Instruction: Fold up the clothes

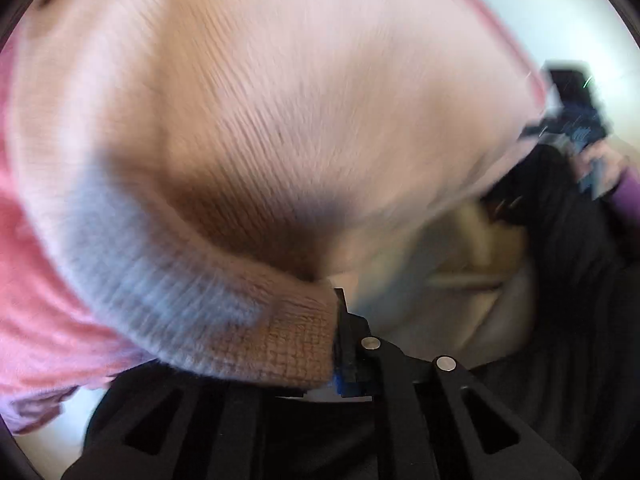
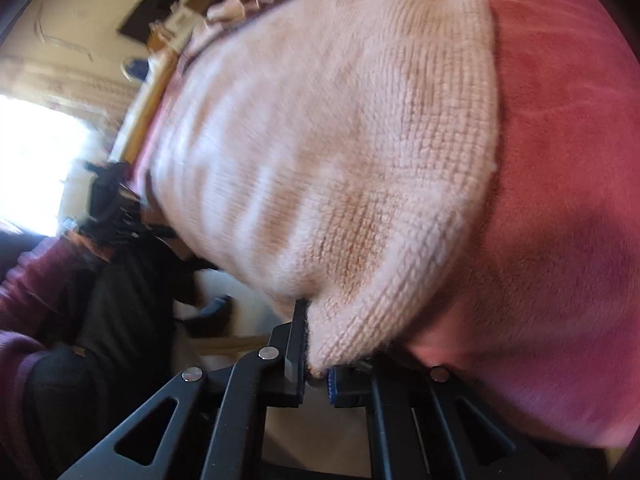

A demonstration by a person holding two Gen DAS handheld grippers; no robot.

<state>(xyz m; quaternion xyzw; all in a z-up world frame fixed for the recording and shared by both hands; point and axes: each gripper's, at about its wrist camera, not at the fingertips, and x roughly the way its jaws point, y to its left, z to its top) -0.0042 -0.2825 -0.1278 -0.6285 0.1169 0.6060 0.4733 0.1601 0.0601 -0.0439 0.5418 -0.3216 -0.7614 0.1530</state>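
A pale pink knitted sweater (image 1: 280,120) fills most of the left wrist view, blurred by motion. My left gripper (image 1: 340,344) is shut on its ribbed edge, which bulges out to the left of the fingers. In the right wrist view the same sweater (image 2: 340,160) hangs over a pink fleece blanket (image 2: 560,220). My right gripper (image 2: 316,360) is shut on a corner of the knit. The right gripper also shows at the right edge of the left wrist view (image 1: 576,120), held in a hand.
The pink blanket (image 1: 36,300) lies under the sweater at the left. The person's dark trousers (image 2: 120,300) and purple sleeve (image 2: 28,292) are at the lower left. A bright window (image 2: 36,168) and a cluttered wooden shelf (image 2: 180,12) stand behind.
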